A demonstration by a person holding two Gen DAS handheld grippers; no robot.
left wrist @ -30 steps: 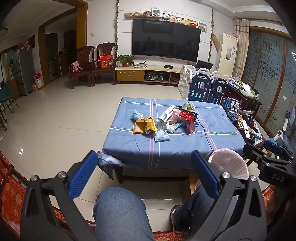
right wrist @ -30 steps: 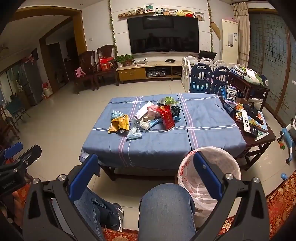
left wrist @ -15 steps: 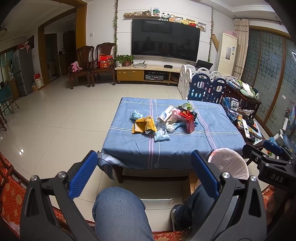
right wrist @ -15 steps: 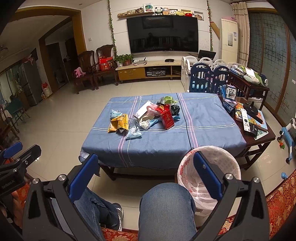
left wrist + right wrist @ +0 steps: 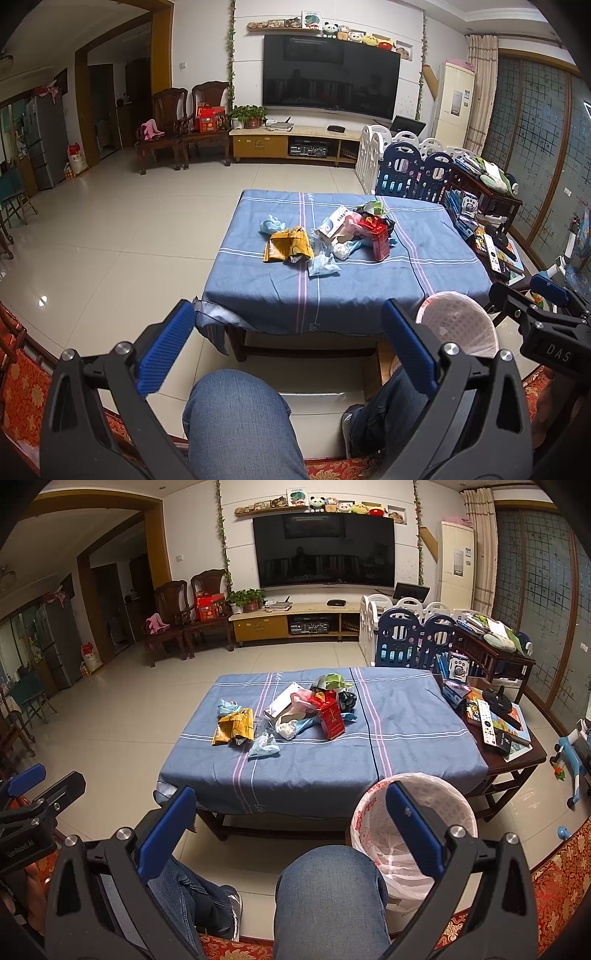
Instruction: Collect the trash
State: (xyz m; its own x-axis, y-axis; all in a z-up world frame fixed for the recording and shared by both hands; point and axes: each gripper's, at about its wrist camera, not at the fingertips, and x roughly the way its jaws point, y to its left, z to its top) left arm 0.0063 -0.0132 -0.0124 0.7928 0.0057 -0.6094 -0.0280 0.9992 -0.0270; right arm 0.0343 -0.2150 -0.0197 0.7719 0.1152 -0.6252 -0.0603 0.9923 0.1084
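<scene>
Nothing much has moved since earlier frames. Left gripper [image 5: 286, 347] and right gripper [image 5: 291, 830] hover over denim knees, jaws apart, empty. Bare floor ahead to the tabletop [image 5: 406, 753] near edge. Trash pile [image 5: 295, 716] mid-cloth; lined bin [image 5: 458, 812] at its right corner.

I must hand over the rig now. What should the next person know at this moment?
Left gripper: open, empty, held above the knees, short of the table.
Right gripper: open, empty, likewise held back.
Trash: a pile on the blue cloth, mid-table: yellow wrapper, red box, blue mask, white bag and more behind.
Bin: on the floor at the table's near right corner, lined with a bag; what shows of its inside looks empty.
Done: nothing collected yet, it seems.
Left: pick up each piece and drop it in the bin.
</scene>
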